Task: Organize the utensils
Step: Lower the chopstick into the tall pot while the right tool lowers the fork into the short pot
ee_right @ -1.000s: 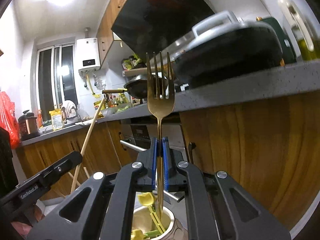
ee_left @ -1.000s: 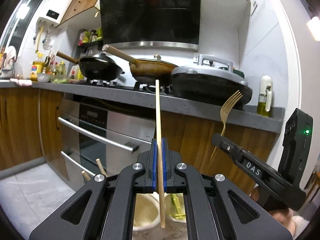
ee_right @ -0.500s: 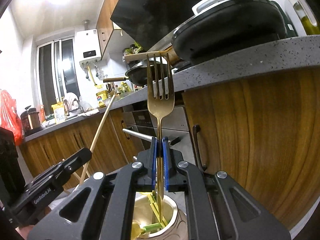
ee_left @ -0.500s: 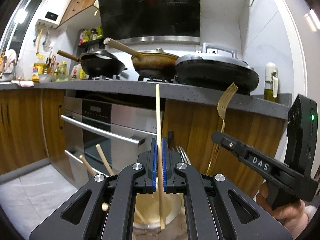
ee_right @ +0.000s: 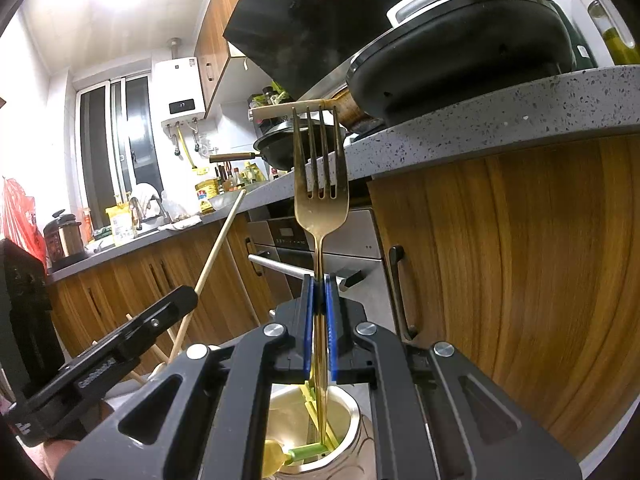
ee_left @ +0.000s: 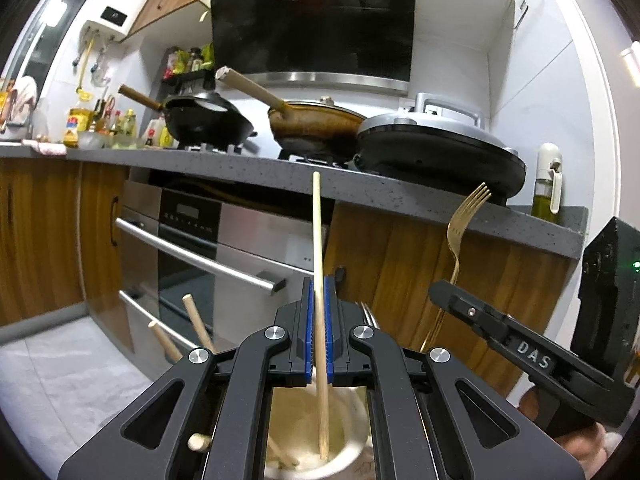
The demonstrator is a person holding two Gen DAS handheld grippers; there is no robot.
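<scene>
My left hand-held gripper (ee_left: 319, 332) clamps a chopstick (ee_left: 318, 248) inside the cream cup's rim (ee_left: 352, 454); my right hand-held gripper (ee_right: 320, 328), at three o'clock, pinches a fork (ee_right: 320, 208) in the steel cup (ee_right: 352, 420).

You're in a home kitchen: far ahead, a black wok (ee_left: 208, 118) and a brown pan (ee_left: 316, 128) sit on the hob under a range hood (ee_left: 312, 20), built-in oven (ee_left: 192, 248) below, wooden cabinets (ee_left: 40, 232) left.
</scene>
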